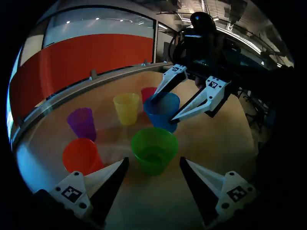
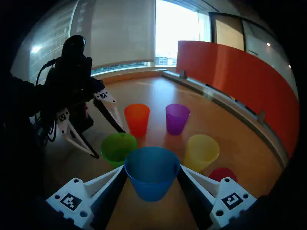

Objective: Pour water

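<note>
Blue cup gripped, pour not begun
Left gripper view: left tool (image 1: 152,159) wide open, empty, facing the green cup (image 1: 154,147); right tool (image 1: 163,110) holds the blue cup (image 1: 164,114) upright. Right gripper view: both fingers (image 2: 99,182) press its sides — tilting is left to do.

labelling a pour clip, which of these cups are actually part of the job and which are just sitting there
In the job, most likely:
blue cup, clamped in the right gripper
green cup, between the open left gripper's fingers, untouched

Just standing by on the table:
orange cup
purple cup
yellow cup
red cup
</note>
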A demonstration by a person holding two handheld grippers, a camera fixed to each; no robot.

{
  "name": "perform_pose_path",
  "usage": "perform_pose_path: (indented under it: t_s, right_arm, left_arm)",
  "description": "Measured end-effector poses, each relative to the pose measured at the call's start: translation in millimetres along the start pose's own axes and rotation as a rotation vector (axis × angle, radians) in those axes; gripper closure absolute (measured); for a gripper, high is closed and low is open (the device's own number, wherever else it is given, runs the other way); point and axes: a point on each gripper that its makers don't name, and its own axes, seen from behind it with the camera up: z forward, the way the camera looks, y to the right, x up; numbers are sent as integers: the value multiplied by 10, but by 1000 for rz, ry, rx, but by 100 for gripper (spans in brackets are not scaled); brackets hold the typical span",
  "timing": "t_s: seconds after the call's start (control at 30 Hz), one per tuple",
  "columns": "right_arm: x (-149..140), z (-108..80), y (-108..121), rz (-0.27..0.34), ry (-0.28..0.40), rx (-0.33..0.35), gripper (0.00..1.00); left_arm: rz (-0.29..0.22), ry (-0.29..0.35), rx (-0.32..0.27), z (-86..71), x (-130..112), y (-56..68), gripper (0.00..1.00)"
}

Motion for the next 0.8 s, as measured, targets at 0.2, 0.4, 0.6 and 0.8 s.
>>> perform_pose_path:
  t_s: [0.2,0.4,0.6,0.8]
  right_arm:
    - [-106,64,-31,17,-13,8,9]
    - [-174,91,-41,31,-16,10,9]
    - [-197,99,-50,38,-12,10,9]
    - [-245,107,-89,35,-15,13,9]
  left_arm:
    - [-8,14,16,-97,-4,12,2]
    - [-29,30,25,-179,17,14,2]
    - [-39,42,27,-213,39,42,2]
    - [-36,45,31,-235,41,60,2]
